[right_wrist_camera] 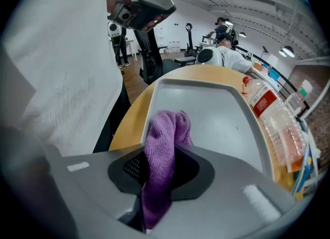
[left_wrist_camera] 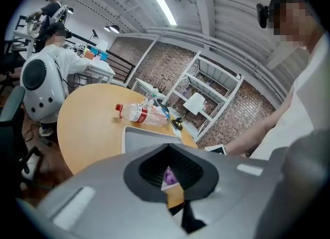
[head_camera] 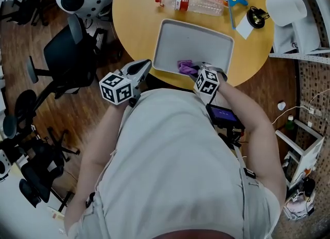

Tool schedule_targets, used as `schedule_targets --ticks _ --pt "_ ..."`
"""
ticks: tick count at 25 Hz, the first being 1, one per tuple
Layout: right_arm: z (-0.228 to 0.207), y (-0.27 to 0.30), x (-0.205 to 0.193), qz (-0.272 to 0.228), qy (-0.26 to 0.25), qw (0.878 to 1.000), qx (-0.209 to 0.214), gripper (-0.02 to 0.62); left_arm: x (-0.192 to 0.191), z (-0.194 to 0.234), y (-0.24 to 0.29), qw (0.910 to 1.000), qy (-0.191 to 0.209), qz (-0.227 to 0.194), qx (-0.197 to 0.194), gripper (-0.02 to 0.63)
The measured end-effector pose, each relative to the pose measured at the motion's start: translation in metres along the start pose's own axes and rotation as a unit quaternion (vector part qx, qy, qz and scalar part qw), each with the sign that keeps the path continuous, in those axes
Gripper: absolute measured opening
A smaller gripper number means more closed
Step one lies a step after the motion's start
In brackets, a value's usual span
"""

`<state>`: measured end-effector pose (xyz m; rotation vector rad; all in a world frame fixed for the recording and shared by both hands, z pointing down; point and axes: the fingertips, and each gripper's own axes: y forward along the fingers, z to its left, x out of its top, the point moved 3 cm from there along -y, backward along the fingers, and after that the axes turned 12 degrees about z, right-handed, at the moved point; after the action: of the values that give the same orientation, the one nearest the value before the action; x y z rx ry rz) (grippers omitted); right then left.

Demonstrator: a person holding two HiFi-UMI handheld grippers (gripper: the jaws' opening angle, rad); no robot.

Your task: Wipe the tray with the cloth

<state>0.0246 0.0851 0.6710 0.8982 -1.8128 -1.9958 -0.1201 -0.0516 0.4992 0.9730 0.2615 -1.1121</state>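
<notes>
Over the near edge of the tray [head_camera: 206, 34], my right gripper [head_camera: 196, 72] is clamped on the purple cloth [right_wrist_camera: 164, 145]. My left gripper [head_camera: 144, 67], jaws together and empty, sits beside the corner. Push hard and the unpinned tray could slide toward the bottle [head_camera: 198, 3].

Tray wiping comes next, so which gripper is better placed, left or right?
Right. The right gripper is shut on the purple cloth, at the near edge of the tray. The left gripper holds nothing and sits beside the tray's near corner.

No legible text or labels.
</notes>
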Motion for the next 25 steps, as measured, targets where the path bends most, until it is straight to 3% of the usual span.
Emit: schedule_targets --ticks 7,19,25 --pt "-0.015 0.005 0.016 -0.005 -0.077 0.997 0.024 0.087 -0.008 0.008 -0.012 0.9994 -0.019 -0.008 0.027 0.000" --pt "-0.170 0.004 0.012 -0.002 0.000 0.998 -0.056 0.092 -0.007 0.007 -0.026 0.9949 -0.059 -0.051 0.064 0.000" --pt "-0.181 -0.009 0.033 0.003 -0.002 0.998 -0.064 0.089 -0.025 0.006 -0.058 0.9901 -0.083 -0.074 0.086 0.000"
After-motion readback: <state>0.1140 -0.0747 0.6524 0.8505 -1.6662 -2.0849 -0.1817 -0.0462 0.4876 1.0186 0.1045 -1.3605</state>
